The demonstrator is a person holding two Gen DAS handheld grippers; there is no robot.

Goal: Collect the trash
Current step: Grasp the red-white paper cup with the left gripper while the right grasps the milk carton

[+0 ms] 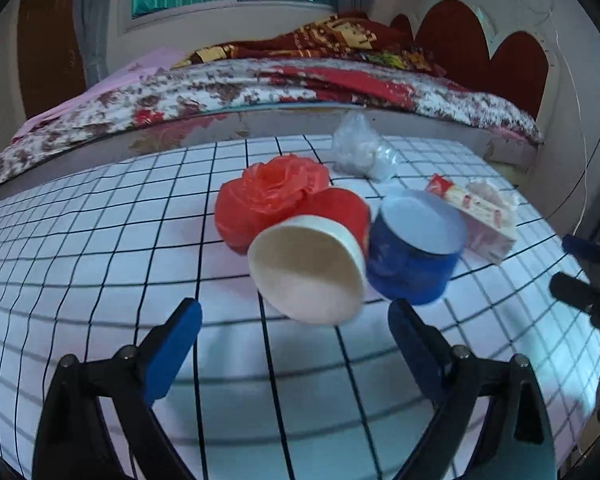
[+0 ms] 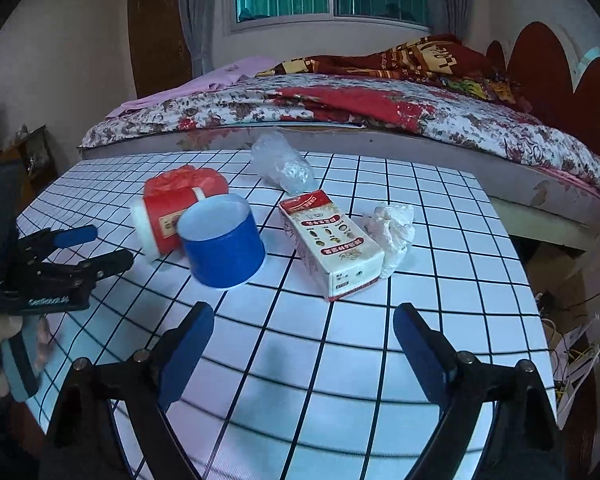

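Both tools spread, empty; red cup (image 1: pixel 312 260) tipped against blue cup (image 1: pixel 414 246); carton (image 2: pixel 332 240) beside.

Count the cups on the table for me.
2: a red cup on its side at the left, mouth facing left, and a blue cup beside it on the right. Nothing else there looks like a cup.

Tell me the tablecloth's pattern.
White tablecloth with a black grid of squares, clearest in the right wrist view.
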